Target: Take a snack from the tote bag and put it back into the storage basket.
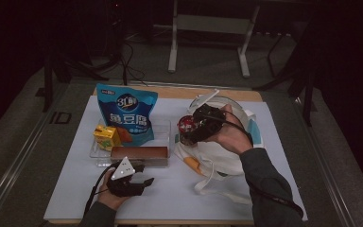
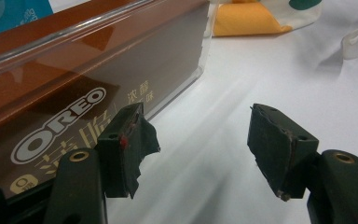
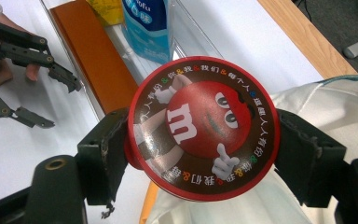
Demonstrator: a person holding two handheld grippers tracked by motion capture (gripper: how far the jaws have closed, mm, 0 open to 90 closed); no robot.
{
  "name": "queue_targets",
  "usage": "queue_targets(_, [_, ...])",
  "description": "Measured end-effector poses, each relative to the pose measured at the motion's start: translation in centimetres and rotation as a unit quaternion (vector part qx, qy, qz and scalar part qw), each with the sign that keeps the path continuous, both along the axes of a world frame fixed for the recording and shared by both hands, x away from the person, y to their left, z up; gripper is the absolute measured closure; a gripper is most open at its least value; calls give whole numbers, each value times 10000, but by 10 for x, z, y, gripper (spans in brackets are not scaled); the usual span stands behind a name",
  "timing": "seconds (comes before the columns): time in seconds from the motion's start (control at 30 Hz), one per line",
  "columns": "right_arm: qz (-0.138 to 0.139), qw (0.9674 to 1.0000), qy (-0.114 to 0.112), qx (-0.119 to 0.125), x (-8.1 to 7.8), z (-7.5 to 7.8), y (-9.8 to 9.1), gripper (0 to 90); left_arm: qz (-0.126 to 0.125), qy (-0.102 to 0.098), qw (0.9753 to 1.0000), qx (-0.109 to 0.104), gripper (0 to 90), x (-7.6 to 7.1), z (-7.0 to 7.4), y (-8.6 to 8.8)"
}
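Holding the M&M's tub (image 3: pixel 203 128) pinched in the right gripper (image 1: pixel 199 126) fingers above the white tote bag (image 1: pixel 217 153), likely lowering it in next, left gripper (image 2: pixel 200 140) fingers resting spread beside the Oreo box (image 2: pixel 74 88).

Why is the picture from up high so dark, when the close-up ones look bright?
High view: dim all over, the room behind nearly black, so the M&M's tub in the right gripper looks murky. Right gripper view: bright and sharp on the tub's lid, with the jaws at the bottom edge soft. Left gripper view: the Oreo box shows streaky glare through the clear tray wall.
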State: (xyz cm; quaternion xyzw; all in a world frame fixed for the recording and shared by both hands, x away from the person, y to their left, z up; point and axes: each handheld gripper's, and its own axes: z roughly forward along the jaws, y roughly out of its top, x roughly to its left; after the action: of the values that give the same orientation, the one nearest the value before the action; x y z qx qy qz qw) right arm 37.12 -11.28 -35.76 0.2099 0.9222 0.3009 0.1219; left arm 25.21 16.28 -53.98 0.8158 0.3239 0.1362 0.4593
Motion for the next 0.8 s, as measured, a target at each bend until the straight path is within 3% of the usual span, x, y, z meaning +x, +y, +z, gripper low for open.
queue_targets(0.8, [177, 9998, 77, 86, 6, -4, 29, 253, -5, 3, 10000, -1, 373, 0, 0, 0])
